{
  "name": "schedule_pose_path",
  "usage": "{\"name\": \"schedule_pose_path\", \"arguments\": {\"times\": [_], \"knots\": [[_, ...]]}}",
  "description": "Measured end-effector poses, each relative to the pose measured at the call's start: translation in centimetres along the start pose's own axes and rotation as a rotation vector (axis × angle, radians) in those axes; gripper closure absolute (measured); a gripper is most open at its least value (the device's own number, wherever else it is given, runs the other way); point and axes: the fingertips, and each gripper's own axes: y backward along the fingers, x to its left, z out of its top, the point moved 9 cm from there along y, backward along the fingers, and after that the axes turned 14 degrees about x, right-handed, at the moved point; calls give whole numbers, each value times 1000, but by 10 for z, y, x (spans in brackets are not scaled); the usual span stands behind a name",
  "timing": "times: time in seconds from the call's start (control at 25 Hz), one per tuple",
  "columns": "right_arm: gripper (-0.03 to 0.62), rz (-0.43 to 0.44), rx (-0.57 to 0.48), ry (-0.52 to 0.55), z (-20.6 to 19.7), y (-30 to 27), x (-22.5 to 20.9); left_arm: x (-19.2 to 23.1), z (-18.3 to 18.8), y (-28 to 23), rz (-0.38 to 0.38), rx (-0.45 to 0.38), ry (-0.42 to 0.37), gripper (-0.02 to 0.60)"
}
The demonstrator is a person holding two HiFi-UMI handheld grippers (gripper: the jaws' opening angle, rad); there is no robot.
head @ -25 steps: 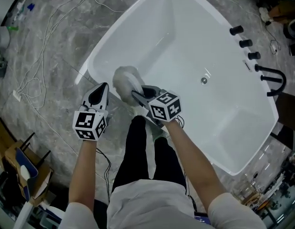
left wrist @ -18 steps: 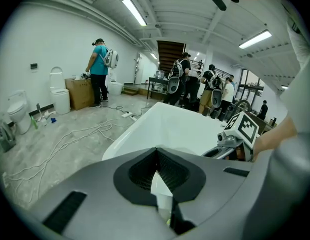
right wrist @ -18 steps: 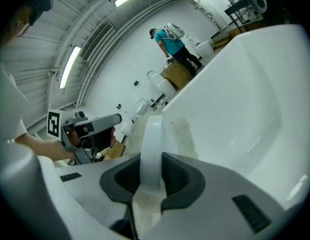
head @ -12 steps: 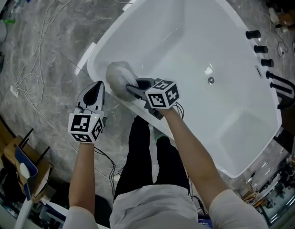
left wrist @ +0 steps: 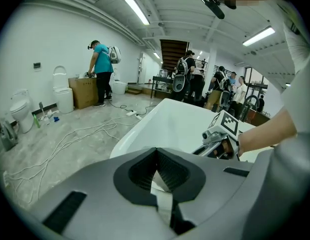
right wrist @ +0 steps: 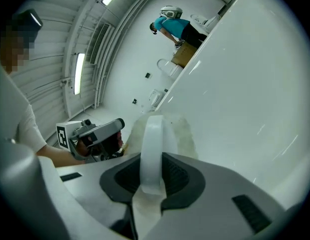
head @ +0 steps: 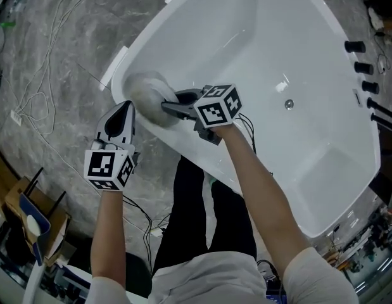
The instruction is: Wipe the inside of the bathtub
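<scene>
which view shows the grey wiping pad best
The head view: the whole round pad shows on the bathtub wall, gripped by the right gripper. The right gripper view shows only a white band between its fingers and the pad's fuzzy edge beyond. The left gripper view doesn't show it.

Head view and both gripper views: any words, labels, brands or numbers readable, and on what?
No readable text in any view.
On the left cube and the right cube: black-and-white square patterns only, no letters.
On the bathtub and the sponge: no print showing.
On the cardboard box, left gripper view: too small to read.
</scene>
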Motion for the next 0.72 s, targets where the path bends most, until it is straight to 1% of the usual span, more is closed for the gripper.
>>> {"name": "schedule_pose_path", "arguments": {"times": [0.16, 0.32, 0.56, 0.64, 0.72], "knots": [[497, 61, 22, 4, 5, -9, -10, 4, -4, -9, 3, 6, -21, 575], [497, 79, 21, -29, 1, -13, -20, 1, -2, -17, -1, 9, -40, 575], [499, 71, 12, -106, -7, -16, -32, -2, -1, -25, -6, 26, -75, 575], [499, 42, 30, -137, -9, -16, -33, -3, 0, -27, -7, 31, -75, 575], [499, 6, 42, -205, -12, -15, -34, -4, 1, -27, -10, 35, -81, 575]]}}
